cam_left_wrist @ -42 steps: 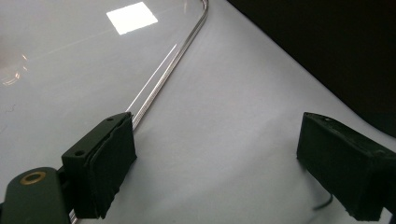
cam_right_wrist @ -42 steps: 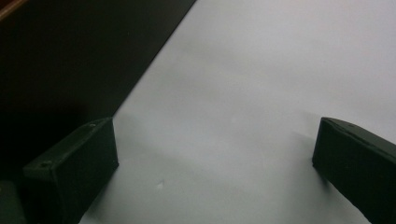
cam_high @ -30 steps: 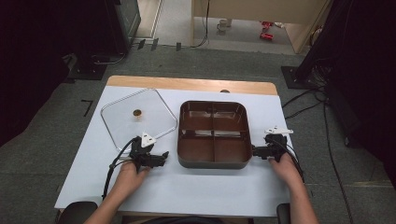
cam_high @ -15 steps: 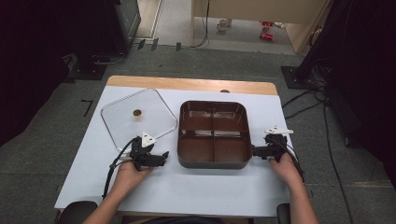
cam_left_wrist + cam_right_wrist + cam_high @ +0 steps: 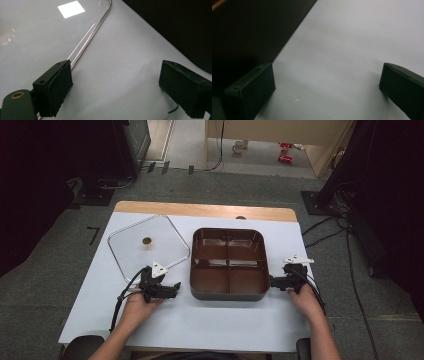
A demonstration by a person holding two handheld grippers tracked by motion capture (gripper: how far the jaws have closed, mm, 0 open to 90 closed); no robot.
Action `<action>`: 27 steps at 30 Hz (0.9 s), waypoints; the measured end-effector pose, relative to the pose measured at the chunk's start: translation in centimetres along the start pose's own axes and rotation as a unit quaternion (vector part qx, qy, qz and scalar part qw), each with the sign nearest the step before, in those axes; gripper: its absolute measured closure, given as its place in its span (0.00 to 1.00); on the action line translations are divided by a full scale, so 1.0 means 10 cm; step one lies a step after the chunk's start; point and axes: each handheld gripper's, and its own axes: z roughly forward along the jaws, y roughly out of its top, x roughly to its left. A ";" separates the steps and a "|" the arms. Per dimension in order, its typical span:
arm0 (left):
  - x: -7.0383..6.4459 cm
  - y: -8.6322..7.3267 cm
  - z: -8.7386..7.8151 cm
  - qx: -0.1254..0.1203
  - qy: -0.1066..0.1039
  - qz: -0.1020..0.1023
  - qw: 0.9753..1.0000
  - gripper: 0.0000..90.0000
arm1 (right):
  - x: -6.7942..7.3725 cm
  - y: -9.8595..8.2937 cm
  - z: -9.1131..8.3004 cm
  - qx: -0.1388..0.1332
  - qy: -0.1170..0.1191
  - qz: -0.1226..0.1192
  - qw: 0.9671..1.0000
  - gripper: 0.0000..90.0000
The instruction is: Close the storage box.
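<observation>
A dark brown square tray [image 5: 228, 295] with four empty compartments sits mid-table. To its left lies a square glass lid [image 5: 162, 236] with a metal rim and a small brown knob. My left gripper [image 5: 176, 286] rests on the table just left of the tray's front corner, pointing at it. In the left gripper view this gripper [image 5: 117, 77] is open, the lid's rim [image 5: 85, 42] runs past its left jaw, and the tray's wall [image 5: 180, 25] is at upper right. My right gripper [image 5: 273, 282] points at the tray's right side. It stands open [image 5: 327, 80] over bare table beside the tray's wall [image 5: 249, 30].
The white table top [image 5: 200, 325] has a wooden strip [image 5: 200, 210] along its far edge. Cables trail from both grippers toward the table's near edge. Around the table are grey floor, dark equipment and more cables.
</observation>
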 end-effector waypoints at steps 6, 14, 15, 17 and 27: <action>0.00 0.00 0.00 -0.001 0.000 -0.001 1.000 0.13 | 0.00 0.00 0.00 0.000 0.000 0.000 1.000 0.00; 0.00 0.00 0.00 0.001 0.000 -0.001 1.000 0.13 | 0.00 0.00 0.00 0.000 0.000 0.000 1.000 0.00; 0.00 0.01 -0.01 0.003 0.000 0.001 1.000 0.14 | 0.00 0.00 0.00 0.000 0.000 0.000 1.000 0.00; -0.01 0.02 -0.01 0.007 -0.001 0.001 1.000 0.15 | 0.00 0.00 0.00 0.000 0.000 0.000 1.000 0.00; -0.01 0.17 -0.04 0.071 -0.021 0.017 0.997 0.24 | 0.00 0.00 0.00 0.000 0.000 0.000 1.000 0.00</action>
